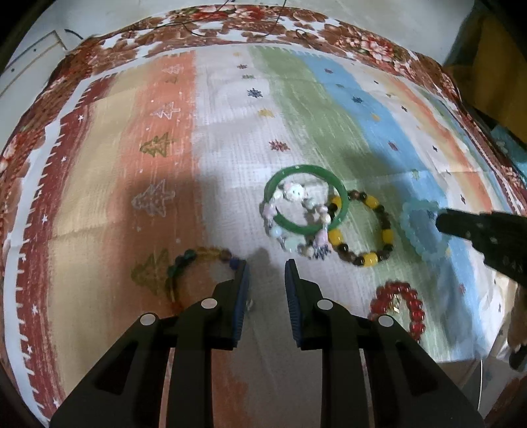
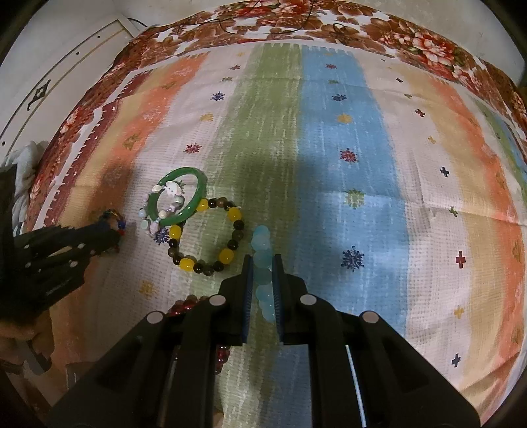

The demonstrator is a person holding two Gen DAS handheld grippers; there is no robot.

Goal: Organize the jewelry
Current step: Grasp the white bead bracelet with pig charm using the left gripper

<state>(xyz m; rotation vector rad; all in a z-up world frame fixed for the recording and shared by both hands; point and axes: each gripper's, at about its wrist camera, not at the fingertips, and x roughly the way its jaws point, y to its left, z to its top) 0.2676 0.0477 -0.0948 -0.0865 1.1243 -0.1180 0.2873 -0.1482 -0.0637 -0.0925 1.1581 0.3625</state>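
right gripper (image 2: 263, 273) is clamped on the pale blue bead bracelet (image 2: 263, 263), its beads pinched in a line between the two blue pads while the far end of the loop pokes out past the fingertips over the striped cloth (image 2: 362, 148). left gripper (image 1: 266, 266) has its jaws a little apart with nothing between them, only bare cloth showing in the gap; the multicoloured bead bracelet (image 1: 197, 260) lies just beside its left finger, partly hidden behind it. near the gripper bodies, a red bead bracelet (image 1: 402, 303) rests on the cloth, partly covered in both views. a little farther out lies the yellow and brown bead bracelet (image 2: 207, 237), flat and round, close beside the blue one. its far left edge touches or slips under the green bangle (image 2: 181, 197), which lies overlapped with a pastel charm bracelet (image 1: 296, 224) carrying a small white figure inside the green ring. all of these sit in one cluster toward the near part of the cloth, on its white and green stripes. beyond them the cloth runs on in orange, white, green and blue bands dotted with small snowflakes and trees, and at the far edge a floral brown and red border (image 2: 296, 19) shows.
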